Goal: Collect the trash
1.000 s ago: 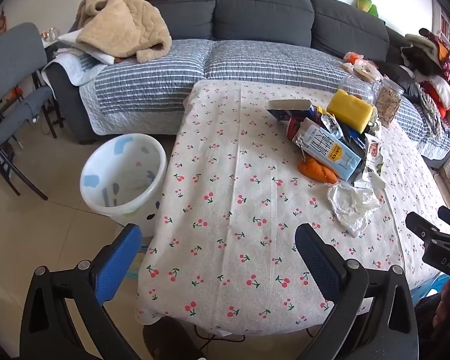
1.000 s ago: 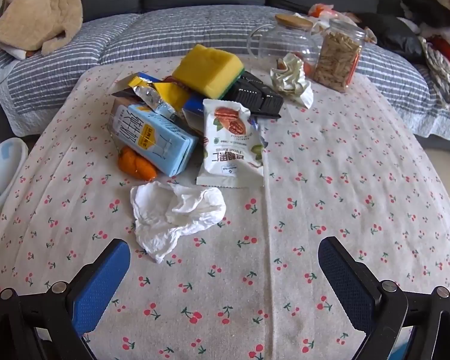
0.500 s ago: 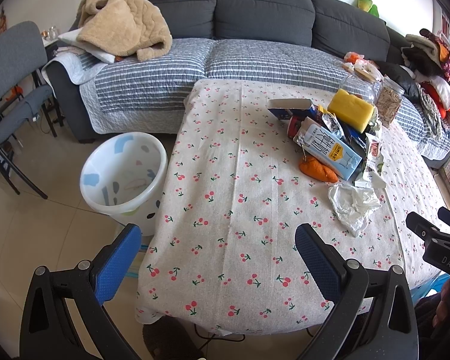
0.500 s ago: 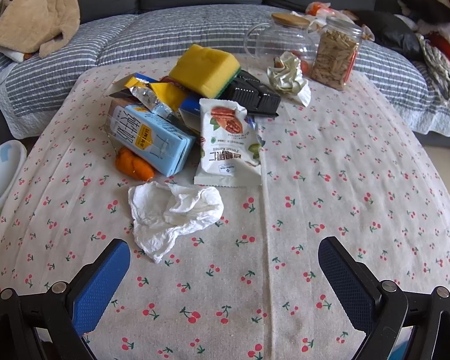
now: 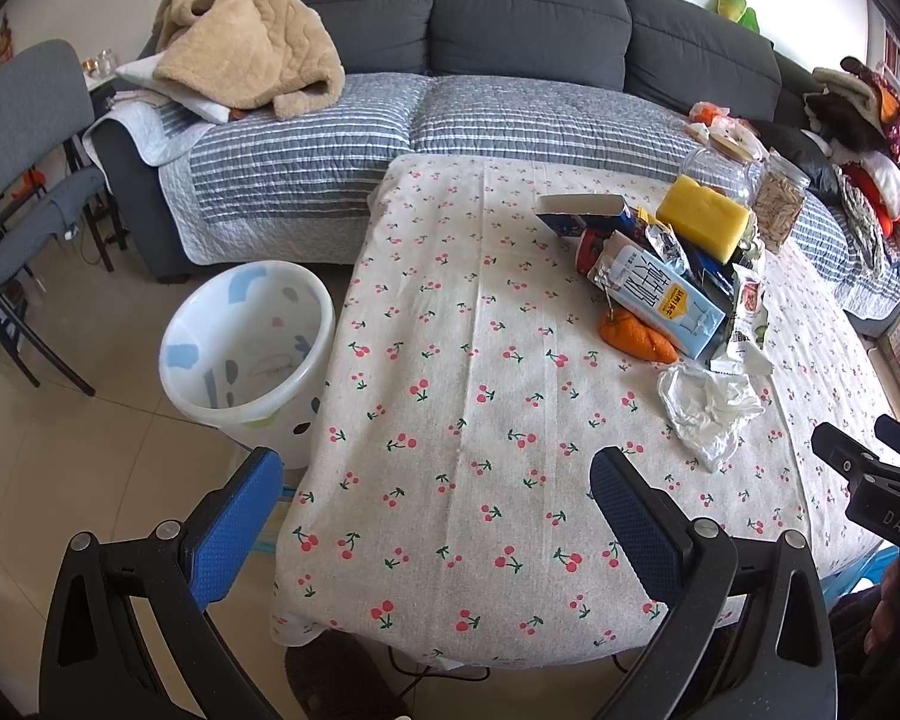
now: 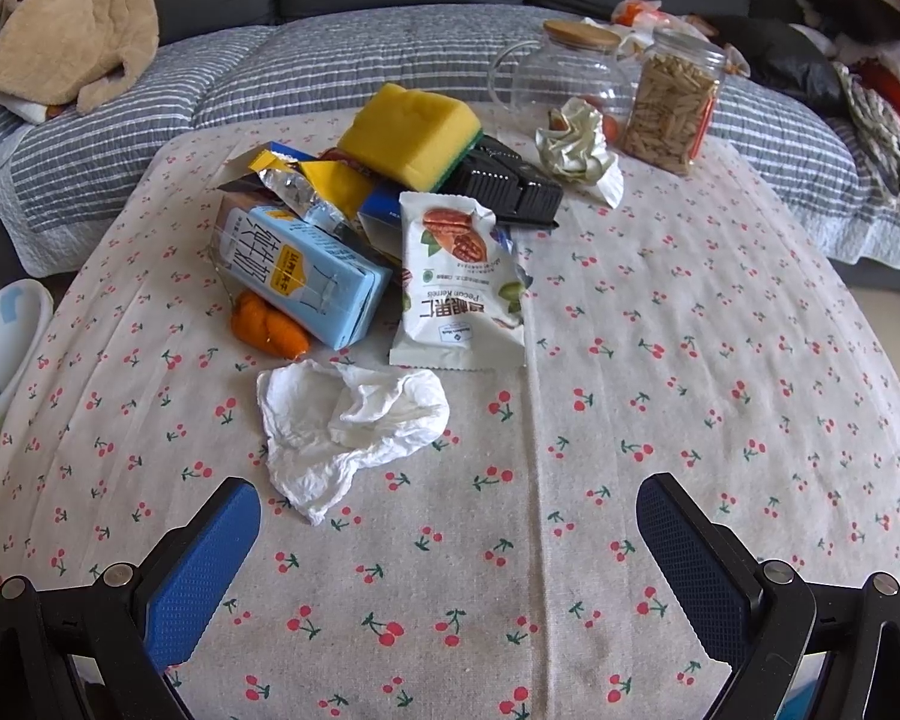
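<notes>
Trash pile [image 6: 366, 222], mixed cartons and wrappers, sits upper centre of the right wrist frame on the cherry-print tablecloth [image 6: 660, 420]. None of it picked up yet, as far as I can judge. White plastic bin with blue and grey patches [image 5: 247, 354] stands on the floor at the table's left edge, mid-left in the left wrist frame; looks nearly empty, contents unclear. Largest items down: light-blue milk carton [image 6: 303, 273], yellow sponge [image 6: 411, 135], white pecan snack pouch [image 6: 459, 282], crumpled white tissue [image 6: 345, 420] nearest, orange peel [image 6: 267, 327]. Left gripper [image 5: 435, 525] spread wide, holding nothing. Right gripper [image 6: 450, 546] same, just short of the tissue. Whole job left.
</notes>
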Tool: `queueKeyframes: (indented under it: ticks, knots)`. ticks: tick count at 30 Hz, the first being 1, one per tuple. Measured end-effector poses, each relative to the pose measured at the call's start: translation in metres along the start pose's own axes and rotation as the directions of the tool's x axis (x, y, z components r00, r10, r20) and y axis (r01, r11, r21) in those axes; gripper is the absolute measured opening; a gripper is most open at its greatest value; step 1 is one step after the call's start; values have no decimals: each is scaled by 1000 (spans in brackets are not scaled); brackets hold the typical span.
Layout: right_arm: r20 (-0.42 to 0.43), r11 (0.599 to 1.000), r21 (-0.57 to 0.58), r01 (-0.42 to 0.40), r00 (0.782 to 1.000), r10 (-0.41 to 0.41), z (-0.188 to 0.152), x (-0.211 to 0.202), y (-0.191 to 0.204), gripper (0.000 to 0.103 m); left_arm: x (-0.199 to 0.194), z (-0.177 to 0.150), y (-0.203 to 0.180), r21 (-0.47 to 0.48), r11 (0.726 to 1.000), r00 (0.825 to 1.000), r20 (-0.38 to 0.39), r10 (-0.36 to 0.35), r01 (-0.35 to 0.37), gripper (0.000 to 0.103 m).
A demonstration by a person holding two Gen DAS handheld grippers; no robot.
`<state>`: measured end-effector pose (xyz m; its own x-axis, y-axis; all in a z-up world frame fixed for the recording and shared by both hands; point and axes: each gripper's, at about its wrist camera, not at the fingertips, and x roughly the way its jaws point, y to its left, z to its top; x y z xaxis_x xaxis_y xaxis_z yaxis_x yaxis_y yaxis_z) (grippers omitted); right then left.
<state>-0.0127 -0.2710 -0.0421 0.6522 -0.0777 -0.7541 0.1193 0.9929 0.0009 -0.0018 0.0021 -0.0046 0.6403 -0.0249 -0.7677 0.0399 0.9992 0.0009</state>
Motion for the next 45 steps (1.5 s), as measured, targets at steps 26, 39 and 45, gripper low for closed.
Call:
queueKeyframes:
  ticks: [26, 39, 45]
  knots:
    - [-14, 1000, 4, -16, 1000, 16, 0, 0, 1, 103, -1, 7, 1, 3, 1000, 1000, 8, 15, -15, 103]
    - [0, 1000, -16, -7, 1000, 7, 4, -8, 6, 103, -3, 6, -5, 26, 1000, 1000, 8, 16, -16, 103]
    - [3, 999, -32, 17, 1000, -17, 10, -17, 7, 103, -4, 9, -9, 41, 999, 999, 18, 26, -27, 103]
